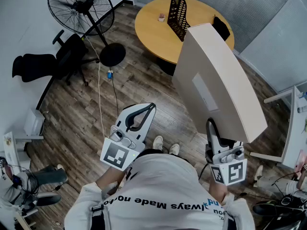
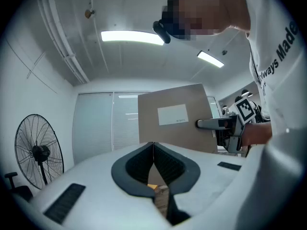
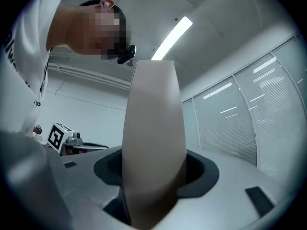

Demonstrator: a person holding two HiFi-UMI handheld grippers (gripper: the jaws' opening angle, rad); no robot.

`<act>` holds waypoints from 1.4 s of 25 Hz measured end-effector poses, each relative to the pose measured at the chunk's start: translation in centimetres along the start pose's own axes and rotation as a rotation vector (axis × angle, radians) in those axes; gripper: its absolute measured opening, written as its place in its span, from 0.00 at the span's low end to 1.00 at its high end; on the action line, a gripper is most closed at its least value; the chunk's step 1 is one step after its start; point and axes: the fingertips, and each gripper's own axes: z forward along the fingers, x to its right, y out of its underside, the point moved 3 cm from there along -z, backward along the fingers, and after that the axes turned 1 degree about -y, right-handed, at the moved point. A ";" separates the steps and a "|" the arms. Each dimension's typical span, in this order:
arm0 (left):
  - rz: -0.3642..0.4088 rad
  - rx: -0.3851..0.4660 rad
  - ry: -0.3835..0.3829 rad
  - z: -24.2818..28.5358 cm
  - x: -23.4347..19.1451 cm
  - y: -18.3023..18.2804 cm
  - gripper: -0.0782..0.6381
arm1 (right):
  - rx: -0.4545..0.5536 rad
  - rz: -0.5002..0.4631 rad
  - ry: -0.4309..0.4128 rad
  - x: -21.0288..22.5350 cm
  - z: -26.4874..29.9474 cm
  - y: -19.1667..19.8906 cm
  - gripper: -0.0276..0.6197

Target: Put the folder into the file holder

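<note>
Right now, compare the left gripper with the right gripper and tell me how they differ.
The right gripper is clamped on the near edge of the beige folder; the left gripper holds nothing. The right gripper's jaws stand wide around the folder; the left gripper's jaws are closed together. Both are white and point toward the round table.

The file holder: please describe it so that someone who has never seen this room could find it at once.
Find the round wooden table at the top of the head view. On it stands the file holder, black and upright. Its mesh walls set it apart from the small roll beside it.
</note>
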 end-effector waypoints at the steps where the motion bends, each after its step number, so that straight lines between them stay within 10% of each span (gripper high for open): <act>1: -0.002 0.001 0.002 0.2 0.0 0.1 0.14 | 0.001 -0.001 0.001 0.1 0.1 0.0 0.50; 35: -0.016 -0.004 0.050 -1.2 -4.3 1.1 0.14 | -0.008 -0.003 0.046 -2.7 3.0 0.9 0.50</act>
